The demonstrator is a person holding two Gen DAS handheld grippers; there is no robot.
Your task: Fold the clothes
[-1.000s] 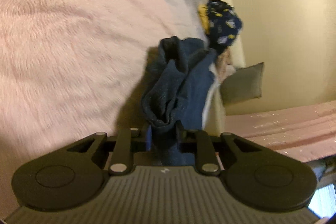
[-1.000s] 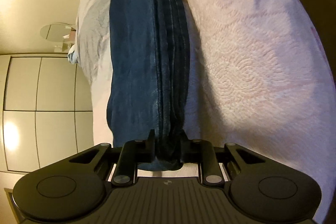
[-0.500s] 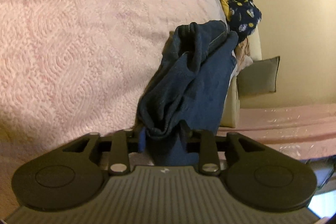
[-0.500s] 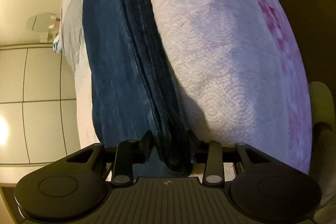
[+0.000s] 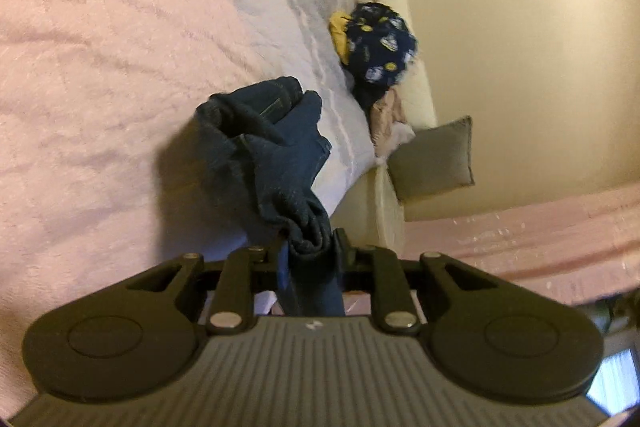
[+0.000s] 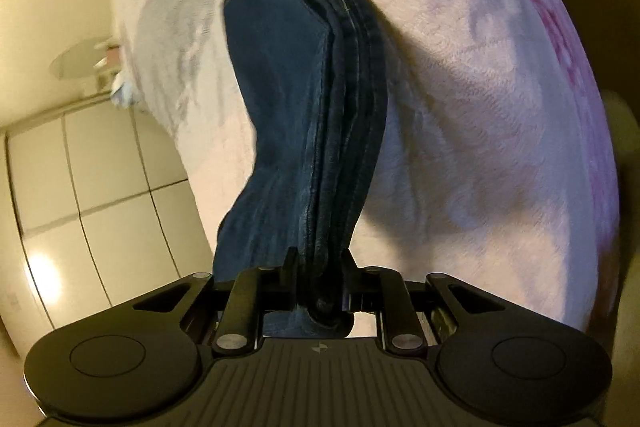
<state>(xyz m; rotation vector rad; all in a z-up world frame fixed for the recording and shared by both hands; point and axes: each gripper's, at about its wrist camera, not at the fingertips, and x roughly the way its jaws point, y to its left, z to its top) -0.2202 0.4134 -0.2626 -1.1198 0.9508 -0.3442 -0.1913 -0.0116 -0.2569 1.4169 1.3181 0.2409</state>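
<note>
Home bedroom: pink quilted bedspread (image 5: 100, 47), cushion (image 5: 434, 157), wardrobe doors (image 6: 92, 179).

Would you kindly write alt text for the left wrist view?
The left tongs are closing on a bunched fold of dark blue jeans lifted above a pink bedspread. Beyond lie a navy patterned garment and a grey cushion.

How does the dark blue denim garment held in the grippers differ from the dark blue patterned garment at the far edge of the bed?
The denim garment is plain blue; the patterned garment carries white and yellow prints. The denim is pinched between the closing jaws of the left gripper and of the right gripper and stretches long; the patterned one lies loose in a bundle, ungripped. Both are dark blue cloth over the pink bedspread.
</note>
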